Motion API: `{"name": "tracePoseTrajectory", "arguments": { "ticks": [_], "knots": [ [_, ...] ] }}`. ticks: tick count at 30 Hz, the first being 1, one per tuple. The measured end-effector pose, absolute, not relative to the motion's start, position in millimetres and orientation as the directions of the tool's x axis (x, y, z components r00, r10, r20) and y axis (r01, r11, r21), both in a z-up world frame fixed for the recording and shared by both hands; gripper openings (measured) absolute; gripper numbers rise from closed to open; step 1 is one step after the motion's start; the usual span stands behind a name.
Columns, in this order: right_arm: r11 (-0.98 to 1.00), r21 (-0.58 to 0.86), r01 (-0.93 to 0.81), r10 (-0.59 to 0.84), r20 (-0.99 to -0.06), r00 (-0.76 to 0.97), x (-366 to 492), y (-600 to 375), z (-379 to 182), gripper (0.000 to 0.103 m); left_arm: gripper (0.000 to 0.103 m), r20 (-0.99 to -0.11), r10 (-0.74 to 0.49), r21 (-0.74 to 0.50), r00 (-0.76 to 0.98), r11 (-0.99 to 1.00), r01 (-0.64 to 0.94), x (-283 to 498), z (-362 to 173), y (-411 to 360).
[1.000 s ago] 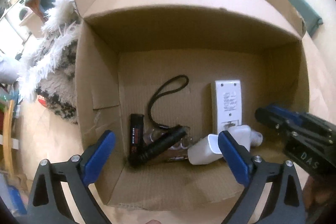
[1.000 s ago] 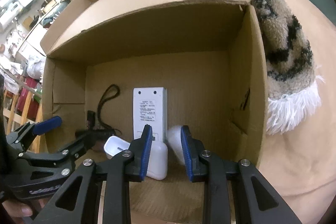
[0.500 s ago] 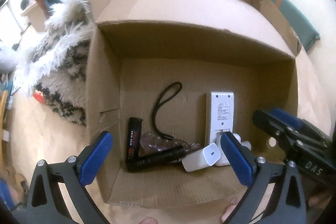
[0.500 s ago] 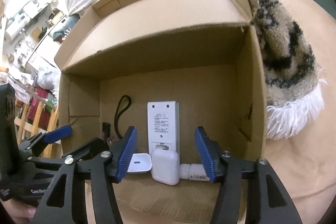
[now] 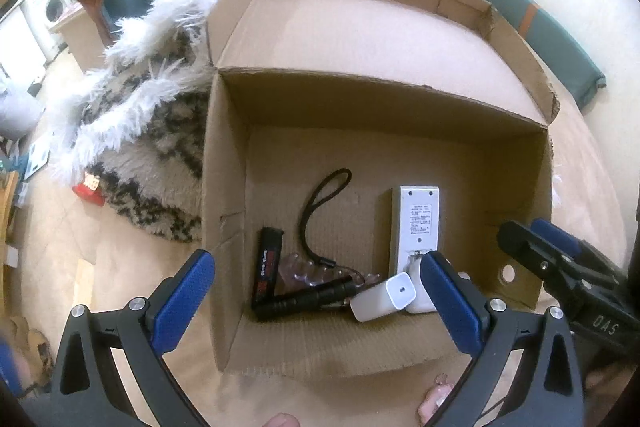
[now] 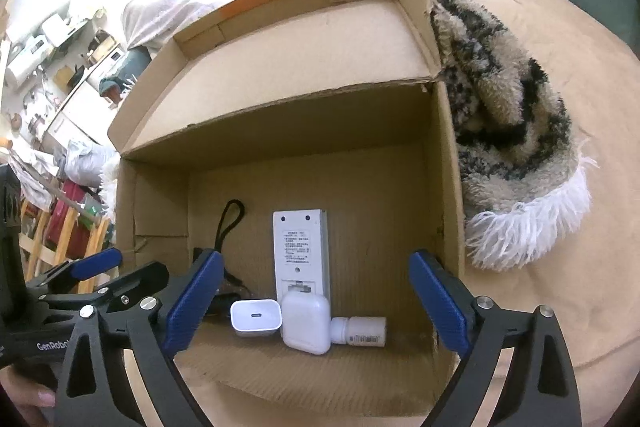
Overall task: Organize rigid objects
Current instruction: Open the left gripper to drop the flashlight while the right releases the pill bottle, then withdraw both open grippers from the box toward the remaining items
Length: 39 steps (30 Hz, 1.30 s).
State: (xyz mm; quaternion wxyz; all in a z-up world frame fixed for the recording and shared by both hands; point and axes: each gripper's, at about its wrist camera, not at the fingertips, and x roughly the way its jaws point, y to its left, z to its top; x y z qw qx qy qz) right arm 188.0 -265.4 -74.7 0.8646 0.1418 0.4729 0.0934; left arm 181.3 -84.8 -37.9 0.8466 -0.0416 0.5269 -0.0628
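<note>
Right claw (image 6: 316, 301) has just been opening and now gapes with nothing between its pads, leaving the white earbud case (image 6: 306, 323) lying in the cardboard box (image 6: 448, 227). It's tucked against the charger brick (image 6: 256, 317) and pill bottle (image 6: 362, 331), probably to keep small stuff grouped. Left claw (image 5: 316, 297) hangs wide apart and empty too.

"DAS" on the right tool (image 5: 560, 263); "GenRobo" on the left tool (image 6: 116, 269).

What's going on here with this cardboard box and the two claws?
A person is sorting small hard items into a cardboard box. The right claw has just been opening and holds nothing; a white earbud case lies between its fingers on the box floor, beside a white charger, a pill bottle and a remote. The left claw is open and empty above a black flashlight.
</note>
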Motion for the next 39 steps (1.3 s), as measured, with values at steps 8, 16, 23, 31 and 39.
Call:
{"name": "tracePoseTrajectory", "arguments": {
  "ticks": [8,16,23,31,39],
  "knots": [
    [0.949,0.314,-0.021,0.275,-0.796,0.538,159,-277,-64,0.102,0.102,-0.901,-0.163,-0.145,0.401,0.987,0.075,153,-36,-84],
    [0.953,0.301,-0.032,0.274,-0.811,0.518,126,-272,-65,0.102,0.102,-0.906,-0.159,-0.154,0.391,0.987,0.045,124,-33,-69],
    [0.957,0.288,0.010,0.251,-0.850,0.464,99,-275,-81,0.102,0.102,-0.925,-0.147,-0.133,0.351,0.989,0.064,99,-53,-64],
    [0.959,0.270,0.089,0.217,-0.898,0.384,85,-285,-104,0.102,0.102,-0.954,-0.147,-0.163,0.263,0.986,-0.039,95,-91,-40],
    [0.941,0.309,0.138,0.248,-0.908,0.338,87,-287,-118,0.102,0.102,-0.958,-0.160,-0.192,0.238,0.974,-0.120,96,-110,-31]
  ]
}}
